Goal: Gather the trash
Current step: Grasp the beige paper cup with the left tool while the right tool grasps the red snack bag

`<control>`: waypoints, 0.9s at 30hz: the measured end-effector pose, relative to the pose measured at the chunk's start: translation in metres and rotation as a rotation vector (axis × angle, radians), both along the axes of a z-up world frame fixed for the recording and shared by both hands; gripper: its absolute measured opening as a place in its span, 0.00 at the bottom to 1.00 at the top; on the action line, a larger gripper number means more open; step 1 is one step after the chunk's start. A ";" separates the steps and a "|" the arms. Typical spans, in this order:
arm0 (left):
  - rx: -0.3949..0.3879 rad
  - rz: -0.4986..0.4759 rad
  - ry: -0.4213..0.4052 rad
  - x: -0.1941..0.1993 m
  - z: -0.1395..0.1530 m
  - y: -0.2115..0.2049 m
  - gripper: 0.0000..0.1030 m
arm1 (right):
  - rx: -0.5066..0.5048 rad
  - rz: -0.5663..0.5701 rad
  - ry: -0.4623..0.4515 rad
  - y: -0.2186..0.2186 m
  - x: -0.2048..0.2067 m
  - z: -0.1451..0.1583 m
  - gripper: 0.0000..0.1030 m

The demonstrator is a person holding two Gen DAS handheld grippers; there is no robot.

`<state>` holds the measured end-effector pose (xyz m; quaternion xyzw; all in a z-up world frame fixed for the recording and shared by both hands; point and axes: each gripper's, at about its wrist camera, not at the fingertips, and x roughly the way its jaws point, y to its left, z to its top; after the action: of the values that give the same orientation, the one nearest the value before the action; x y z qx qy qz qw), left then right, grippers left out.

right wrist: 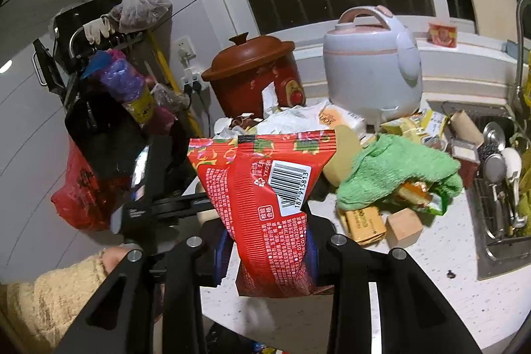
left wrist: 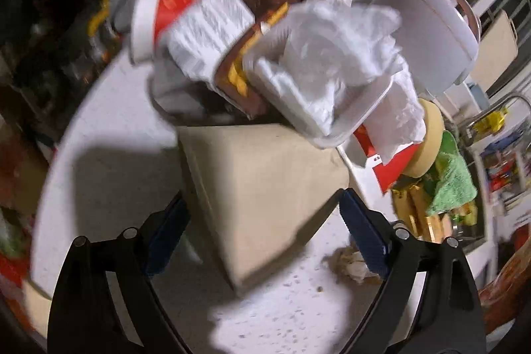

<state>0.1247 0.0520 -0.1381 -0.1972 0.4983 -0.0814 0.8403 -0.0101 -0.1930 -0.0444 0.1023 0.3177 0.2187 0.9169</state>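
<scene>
My right gripper [right wrist: 267, 251] is shut on a red snack wrapper [right wrist: 265, 194] with a barcode and holds it upright above the counter edge. My left gripper [left wrist: 262, 214] is open, its blue pads on either side of a brown paper bag [left wrist: 259, 188] without clearly pressing it. The bag is stuffed with trash: a clear plastic tray with white plastic film [left wrist: 318, 82], a white paper packet [left wrist: 209, 29] and a red and white cup [left wrist: 156, 19]. A crumpled tissue [left wrist: 351, 261] lies on the counter by the right finger. The left view is blurred.
On the white counter [right wrist: 431, 274] stand a red clay slow cooker [right wrist: 255, 72] and a white rice cooker [right wrist: 371, 62]. A green cloth [right wrist: 395, 171] lies over wrappers and small boxes [right wrist: 365, 221]. The sink [right wrist: 497, 188] with utensils is at right. Bags hang at left [right wrist: 83, 188].
</scene>
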 end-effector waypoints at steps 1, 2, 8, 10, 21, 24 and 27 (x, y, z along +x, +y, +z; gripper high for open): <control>0.014 0.009 -0.016 0.000 0.002 0.000 0.86 | 0.002 0.004 0.000 0.001 -0.001 0.000 0.34; 0.005 0.003 -0.012 0.001 0.000 0.000 0.86 | -0.001 0.010 -0.002 0.003 -0.001 -0.001 0.34; -0.118 -0.034 -0.083 -0.016 0.006 0.014 0.37 | 0.000 0.018 0.016 0.005 -0.004 -0.007 0.34; -0.123 -0.042 -0.091 -0.021 0.008 0.017 0.30 | 0.003 0.017 0.021 0.006 -0.004 -0.008 0.34; -0.197 -0.080 -0.182 -0.090 0.049 0.049 0.28 | 0.007 0.113 0.007 0.027 -0.019 -0.001 0.35; -0.190 -0.102 -0.190 -0.130 0.055 0.068 0.28 | 0.006 0.200 0.018 0.037 -0.036 -0.001 0.35; -0.166 -0.122 -0.156 -0.166 0.049 0.080 0.28 | -0.034 0.313 0.048 0.055 -0.056 -0.009 0.35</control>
<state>-0.0413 0.1323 -0.0887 -0.2283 0.4340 -0.1885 0.8509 -0.0664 -0.1384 -0.0538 0.0412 0.3551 0.3512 0.8654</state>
